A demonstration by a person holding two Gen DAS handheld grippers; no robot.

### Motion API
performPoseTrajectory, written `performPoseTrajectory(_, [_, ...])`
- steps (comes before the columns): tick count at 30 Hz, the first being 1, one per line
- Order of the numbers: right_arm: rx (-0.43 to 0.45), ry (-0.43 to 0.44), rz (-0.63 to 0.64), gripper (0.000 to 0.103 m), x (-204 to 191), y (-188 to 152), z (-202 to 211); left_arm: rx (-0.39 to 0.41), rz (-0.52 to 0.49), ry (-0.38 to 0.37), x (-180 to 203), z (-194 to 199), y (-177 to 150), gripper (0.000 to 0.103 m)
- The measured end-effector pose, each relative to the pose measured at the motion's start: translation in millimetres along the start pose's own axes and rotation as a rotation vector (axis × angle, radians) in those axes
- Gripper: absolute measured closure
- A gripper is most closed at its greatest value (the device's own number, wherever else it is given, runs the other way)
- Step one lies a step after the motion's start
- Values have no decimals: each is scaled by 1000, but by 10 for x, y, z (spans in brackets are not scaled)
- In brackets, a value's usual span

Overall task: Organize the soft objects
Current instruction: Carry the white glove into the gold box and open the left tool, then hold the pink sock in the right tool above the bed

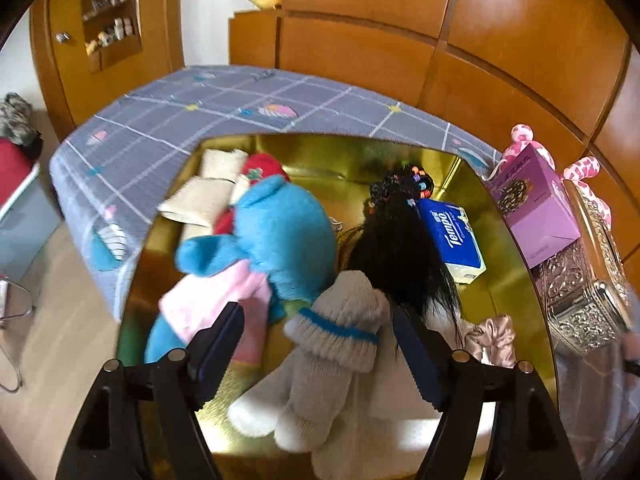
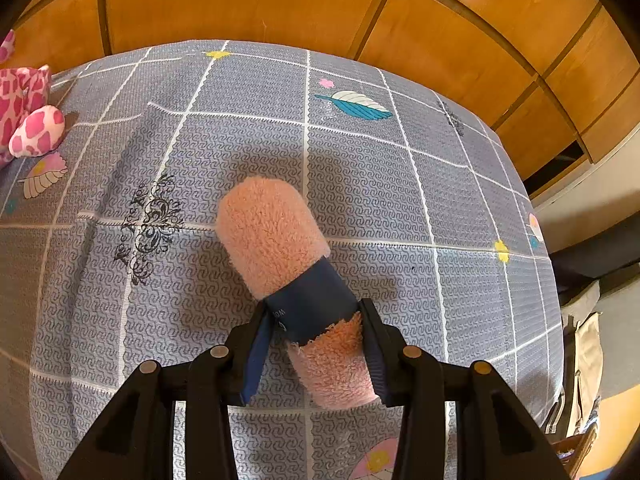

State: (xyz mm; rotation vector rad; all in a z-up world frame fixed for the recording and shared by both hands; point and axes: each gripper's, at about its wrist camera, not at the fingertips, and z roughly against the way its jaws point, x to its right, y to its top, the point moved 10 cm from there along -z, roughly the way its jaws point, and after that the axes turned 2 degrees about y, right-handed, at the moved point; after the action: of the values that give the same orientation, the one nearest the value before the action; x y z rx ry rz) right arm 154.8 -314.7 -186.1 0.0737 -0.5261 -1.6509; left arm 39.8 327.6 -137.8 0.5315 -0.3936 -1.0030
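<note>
I see L gripper [image 1: 318, 344] spread over gold tray [image 1: 472, 184], grey sock [image 1: 332, 332] lying loose btwn its fingers, while R gripper [image 2: 312, 344] pinches pink fleece roll [image 2: 272, 236] above bedsheet [image 2: 400, 184].

The wide gold tray [image 1: 472, 184] is polished metal, mirror-glossy. In it lie a fuzzy blue plush toy [image 1: 280, 232], a ribbed grey knit sock [image 1: 336, 320] with white toes, and a blue tissue pack [image 1: 452, 236] in shiny plastic film. The purple box [image 1: 532, 208] is matt cardboard; the ornate silver casket [image 1: 580, 300] is embossed metal (bright, rough-textured). The grey checked bedspread [image 2: 400, 208] is matt woven cloth. The peach fleece roll [image 2: 272, 236] looks nubbly, its dark-blue paper band [image 2: 312, 300] smooth. The wooden panelling [image 2: 280, 4] is glossy with varnish.
</note>
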Motion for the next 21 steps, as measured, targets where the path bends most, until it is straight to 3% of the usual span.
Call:
performPoseTrajectory(4, [0, 3, -3, 60, 2, 0, -1, 74, 5, 38, -24, 218, 0, 16])
performPoseTrajectory(9, [0, 7, -6, 60, 16, 2, -7, 132, -36, 41, 96, 431, -36, 14])
performPoseTrajectory(21, [2, 20, 2, 60, 5, 3, -12, 142, -108, 31, 371, 502, -125, 12])
